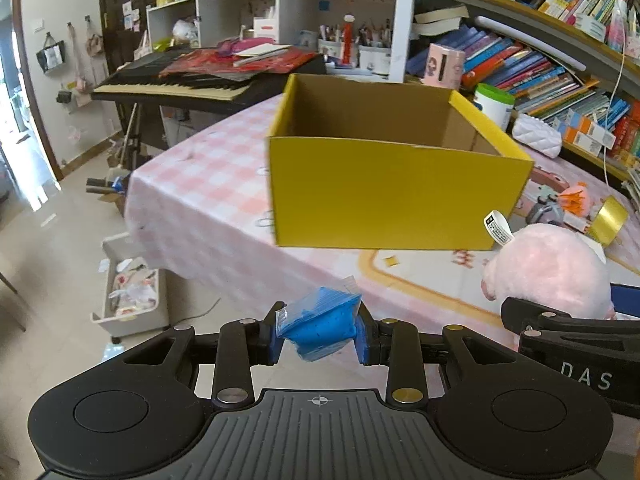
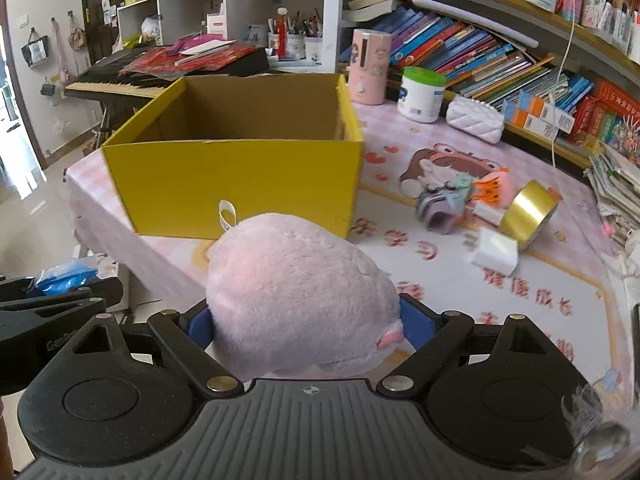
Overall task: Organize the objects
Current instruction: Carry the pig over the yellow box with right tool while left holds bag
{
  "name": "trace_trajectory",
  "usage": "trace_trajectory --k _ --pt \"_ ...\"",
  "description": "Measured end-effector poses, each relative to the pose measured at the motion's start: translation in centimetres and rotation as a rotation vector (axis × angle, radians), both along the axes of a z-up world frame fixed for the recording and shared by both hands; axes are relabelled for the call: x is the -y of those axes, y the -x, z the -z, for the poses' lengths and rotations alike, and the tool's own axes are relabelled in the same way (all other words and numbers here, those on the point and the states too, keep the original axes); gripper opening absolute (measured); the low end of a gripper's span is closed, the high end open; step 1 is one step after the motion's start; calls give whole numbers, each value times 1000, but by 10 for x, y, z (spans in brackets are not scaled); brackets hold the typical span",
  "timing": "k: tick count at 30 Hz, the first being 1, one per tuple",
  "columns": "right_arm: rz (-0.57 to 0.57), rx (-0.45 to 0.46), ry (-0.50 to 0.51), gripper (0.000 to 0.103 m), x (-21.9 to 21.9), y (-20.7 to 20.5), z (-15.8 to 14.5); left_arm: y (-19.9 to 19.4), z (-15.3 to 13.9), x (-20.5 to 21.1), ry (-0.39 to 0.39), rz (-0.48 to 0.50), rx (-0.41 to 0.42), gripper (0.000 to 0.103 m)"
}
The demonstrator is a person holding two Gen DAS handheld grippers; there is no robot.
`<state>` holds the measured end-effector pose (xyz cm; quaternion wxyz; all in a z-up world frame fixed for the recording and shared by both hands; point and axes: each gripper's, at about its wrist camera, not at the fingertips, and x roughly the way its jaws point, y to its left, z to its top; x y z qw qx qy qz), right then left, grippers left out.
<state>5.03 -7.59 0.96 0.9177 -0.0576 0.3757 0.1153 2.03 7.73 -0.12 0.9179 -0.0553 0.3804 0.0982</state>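
A yellow open cardboard box [image 1: 384,196] stands on the pink tablecloth; it also shows in the right wrist view [image 2: 240,184] and looks empty. My left gripper [image 1: 320,332] is shut on a blue item in a clear plastic bag [image 1: 320,326], held in the air short of the box's near wall. My right gripper [image 2: 308,328] is shut on a pink plush toy [image 2: 300,296] with a white tag, also in front of the box. The plush also shows in the left wrist view [image 1: 548,272], and the blue bag in the right wrist view [image 2: 64,276].
On the table to the right of the box lie a gold tape roll [image 2: 528,212], a white charger block [image 2: 496,252], a small grey toy [image 2: 440,204], a white quilted pouch [image 2: 474,118], a white jar [image 2: 422,94] and a pink cylinder [image 2: 368,66]. Bookshelves stand behind; a keyboard [image 1: 180,88] stands at the left.
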Motion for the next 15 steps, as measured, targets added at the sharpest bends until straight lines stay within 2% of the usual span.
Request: trace_trajectory --k 15 --pt "68 17 -13 89 -35 37 0 24 -3 -35 -4 69 38 32"
